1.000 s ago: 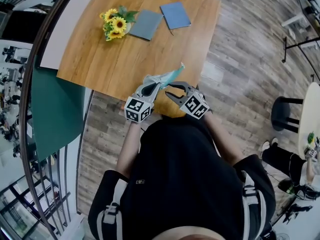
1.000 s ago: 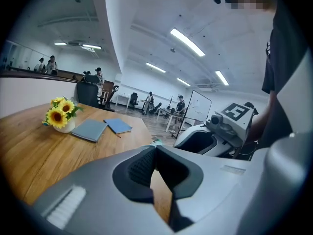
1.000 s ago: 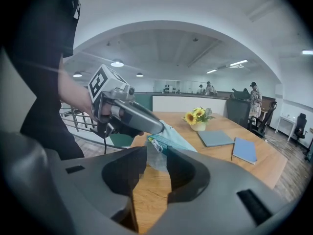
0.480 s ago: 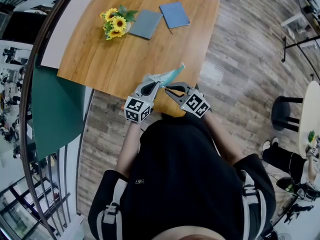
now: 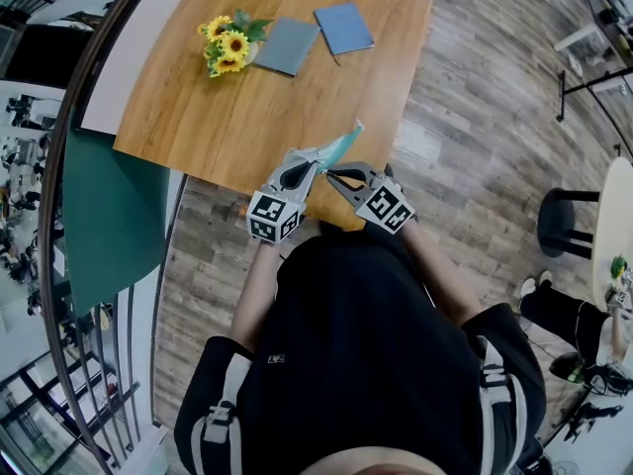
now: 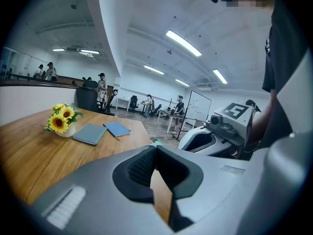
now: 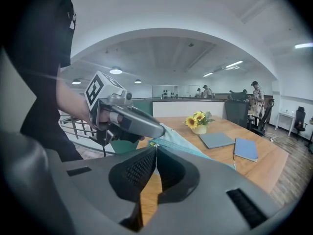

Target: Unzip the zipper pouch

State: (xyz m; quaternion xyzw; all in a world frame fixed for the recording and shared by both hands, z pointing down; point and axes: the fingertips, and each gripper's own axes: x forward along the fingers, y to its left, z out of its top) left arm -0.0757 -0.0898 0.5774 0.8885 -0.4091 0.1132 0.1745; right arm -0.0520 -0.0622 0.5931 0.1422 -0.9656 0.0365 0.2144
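Observation:
A teal zipper pouch [image 5: 334, 150] hangs in the air over the near edge of the wooden table [image 5: 188, 117]. My left gripper [image 5: 313, 163] is shut on the pouch's near end; only a sliver of teal [image 6: 156, 142] shows at its closed tips. My right gripper [image 5: 332, 175] sits just right of it, its jaws closing the last bit onto the small zipper pull [image 7: 153, 144] at the pouch's near corner. In the right gripper view the pouch [image 7: 188, 150] stretches away past the tips, and the left gripper [image 7: 134, 122] bears on it from the left.
A vase of sunflowers [image 5: 227, 47], a grey notebook [image 5: 289, 47] and a blue notebook [image 5: 344, 28] lie at the table's far side. A black stool [image 5: 562, 222] stands on the plank floor to the right. A curved railing [image 5: 59, 265] runs along the left.
The right gripper's jaws have gone from half open to closed at the pouch's near corner. The left gripper and the pouch have barely moved.

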